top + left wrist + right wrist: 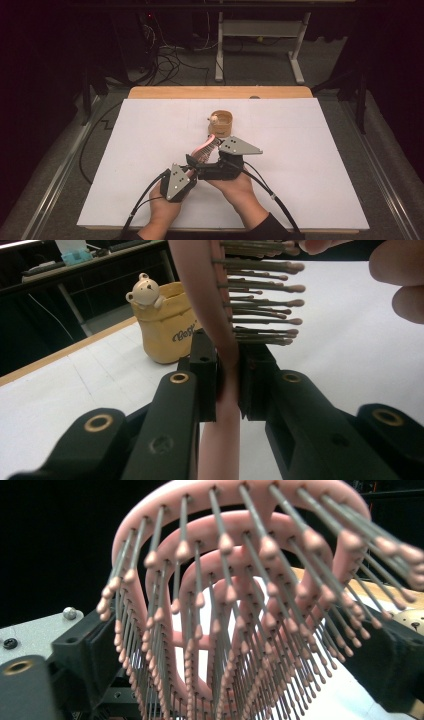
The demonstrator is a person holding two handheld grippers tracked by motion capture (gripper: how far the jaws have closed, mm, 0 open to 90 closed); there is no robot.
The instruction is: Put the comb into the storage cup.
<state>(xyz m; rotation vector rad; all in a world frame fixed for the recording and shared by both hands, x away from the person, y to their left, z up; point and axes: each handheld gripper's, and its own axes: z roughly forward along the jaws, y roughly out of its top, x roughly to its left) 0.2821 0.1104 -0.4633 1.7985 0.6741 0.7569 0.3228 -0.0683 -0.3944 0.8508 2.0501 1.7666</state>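
Note:
A pink hairbrush (204, 149) with metal pins is held off the white table. My left gripper (192, 162) is shut on its handle; in the left gripper view the black jaws pinch the pink handle (225, 385) and the pins stick out to the right. My right gripper (202, 170) comes in from the right, close to the brush. The right gripper view looks straight into the brush's pins (240, 595), with black jaw parts far apart at either edge, so it looks open. A tan cup (220, 123) with a small bear figure (145, 292) on its rim stands just beyond the brush.
A white sheet (310, 165) covers the wooden table (220, 92). Beyond the far edge are a dark floor, loose cables (170, 62) and a white desk frame (260, 30). Fingers of the person's right hand (400, 285) show at the upper right of the left gripper view.

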